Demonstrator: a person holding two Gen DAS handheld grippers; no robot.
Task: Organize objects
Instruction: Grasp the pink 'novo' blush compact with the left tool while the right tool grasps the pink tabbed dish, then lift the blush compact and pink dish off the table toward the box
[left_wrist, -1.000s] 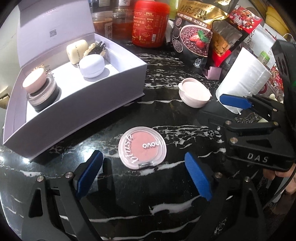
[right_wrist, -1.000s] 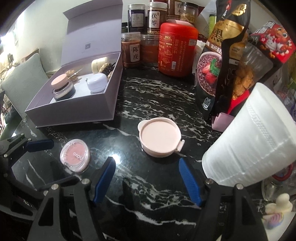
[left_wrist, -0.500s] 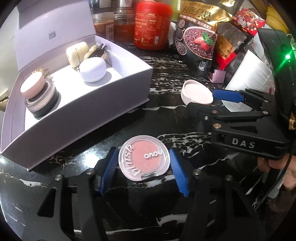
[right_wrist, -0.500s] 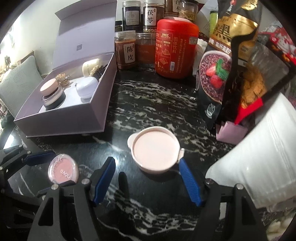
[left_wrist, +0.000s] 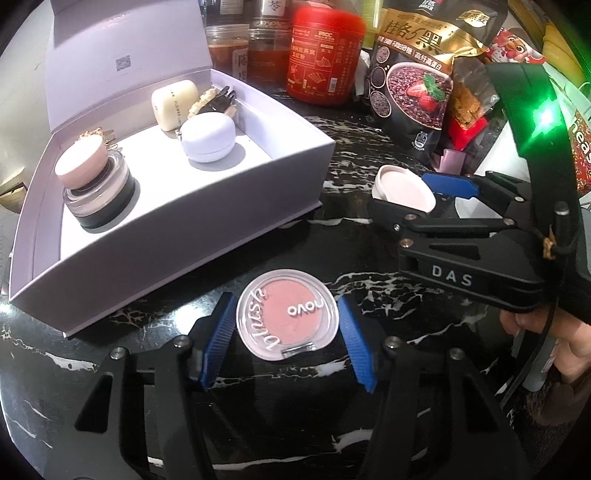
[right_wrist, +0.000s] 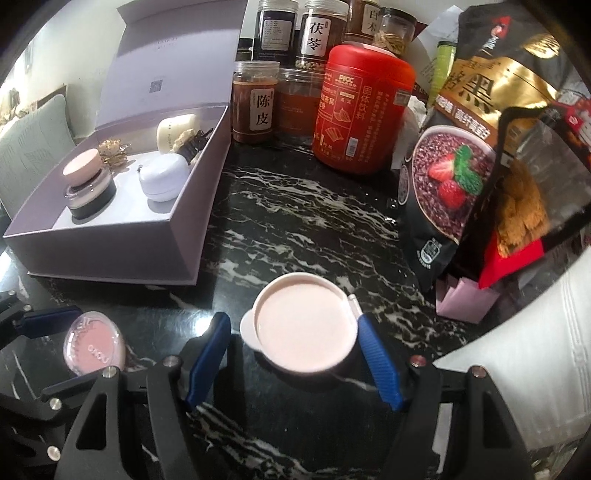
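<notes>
Gripping now: the left gripper (left_wrist: 287, 341) is clamping the blush compact (left_wrist: 287, 314) at the lower middle of the left wrist view, one blue pad on each side of its rim; its jaws have just been closing onto it.
Right gripper: the right gripper (right_wrist: 293, 354) is straddling the pink cream jar (right_wrist: 304, 328) at the lower middle of its own view; the right pad is looking close to the rim, but I cannot tell whether either pad is pressing.
Compact handling: it is probably lying flat on the black marble bench (right_wrist: 295, 229), light, stiff and thin, with a clear glossy lid that is likely slipping easily, so the hold is belonging across the rim, kept level.
Jar handling: it is looking squat, rigid and smooth; taking it across the widest part, clear of the side tabs, is seeming safest.
Destination: the lilac box (left_wrist: 207, 236) is sitting open at the upper left, with bare floor showing.
</notes>
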